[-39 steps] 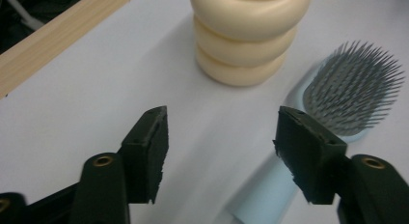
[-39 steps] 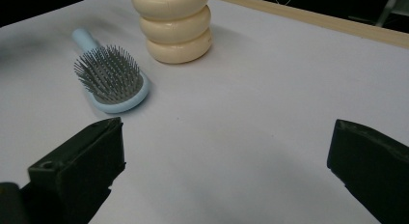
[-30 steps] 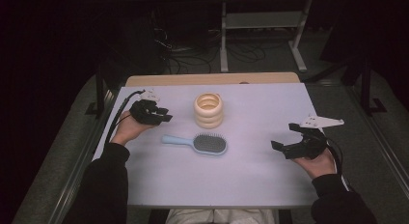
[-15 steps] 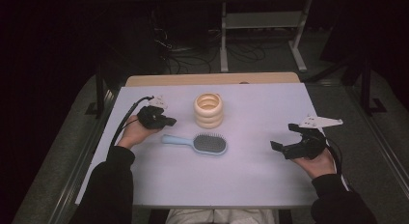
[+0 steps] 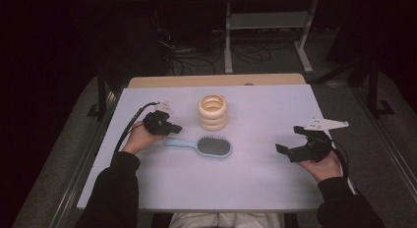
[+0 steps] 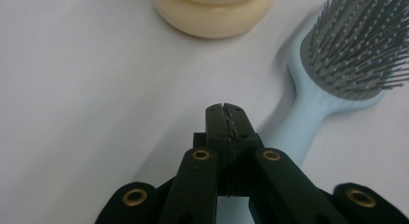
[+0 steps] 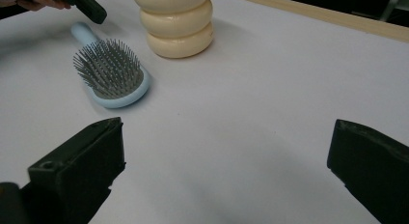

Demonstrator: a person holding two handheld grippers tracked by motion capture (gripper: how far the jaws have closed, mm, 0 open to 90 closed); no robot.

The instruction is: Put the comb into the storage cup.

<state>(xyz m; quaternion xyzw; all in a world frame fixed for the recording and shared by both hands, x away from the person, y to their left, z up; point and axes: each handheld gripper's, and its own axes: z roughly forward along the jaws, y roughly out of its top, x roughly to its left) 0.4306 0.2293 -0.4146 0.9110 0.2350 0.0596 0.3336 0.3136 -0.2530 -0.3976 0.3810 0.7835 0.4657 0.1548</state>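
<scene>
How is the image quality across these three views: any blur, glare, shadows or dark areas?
High view: the table is evenly lit and the surroundings nearly black. Left gripper view: the hairbrush is sharp and casts a soft shadow on its left; the cream ring stack is cut off at the top. Right gripper view: its own jaws are near and soft-edged; no glare.

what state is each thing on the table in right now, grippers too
left gripper: fingers shut on nothing, tips low beside the brush handle
right gripper: fingers wide open, empty, over bare table
hairbrush: lying flat, bristles up, handle toward the left gripper, not gripped
ring-shaped cream holder: upright, open top, untouched
table: white top
</scene>
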